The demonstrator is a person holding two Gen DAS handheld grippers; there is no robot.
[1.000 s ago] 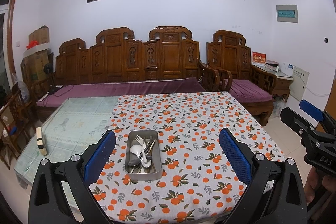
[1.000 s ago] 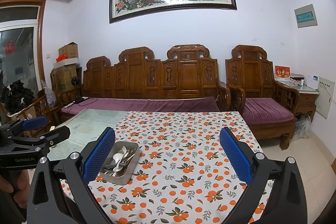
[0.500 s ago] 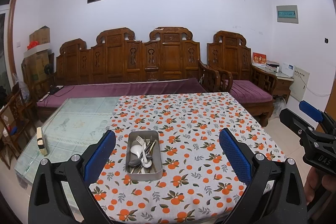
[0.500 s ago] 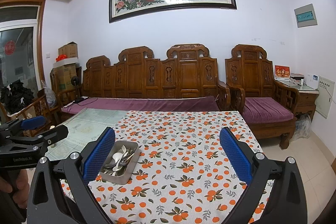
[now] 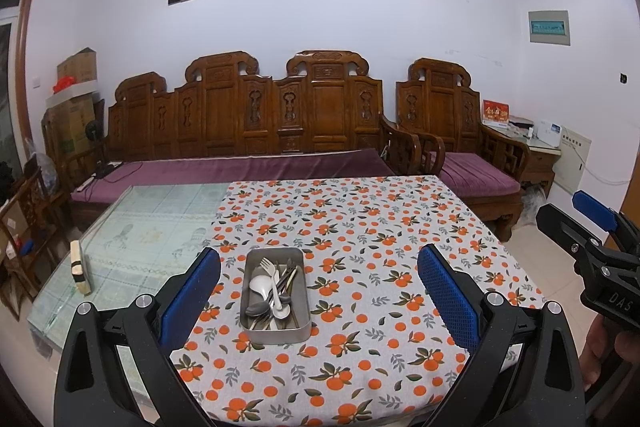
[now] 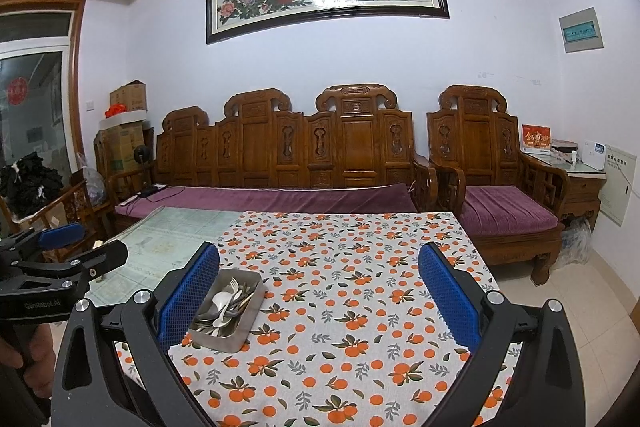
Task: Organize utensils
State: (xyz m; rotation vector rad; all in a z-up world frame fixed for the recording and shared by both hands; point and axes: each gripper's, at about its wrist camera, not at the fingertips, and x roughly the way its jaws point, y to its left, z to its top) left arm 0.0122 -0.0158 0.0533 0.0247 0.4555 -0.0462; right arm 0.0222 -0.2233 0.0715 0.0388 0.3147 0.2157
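Observation:
A metal tray point(image 5: 256, 329) holds several mixed utensils point(image 5: 274, 293): forks, metal spoons and a white spoon. It sits on the orange-print tablecloth point(image 5: 360, 251) near the table's front. My left gripper point(image 5: 320, 297) is open and empty, held above the near table edge with the tray between its fingers in view. My right gripper point(image 6: 320, 297) is open and empty, to the right of the tray point(image 6: 236, 341), which shows by its left finger. Each gripper shows at the edge of the other's view.
The table's left part is bare glass point(image 5: 152, 227) with a small wooden block point(image 5: 80, 267) standing on it. A carved wooden sofa point(image 5: 256, 131) and armchair point(image 5: 460, 143) stand behind the table. Boxes point(image 5: 76, 99) are stacked at the far left.
Both grippers have held nearly still; the views shifted only slightly. The tray and utensils have not moved.

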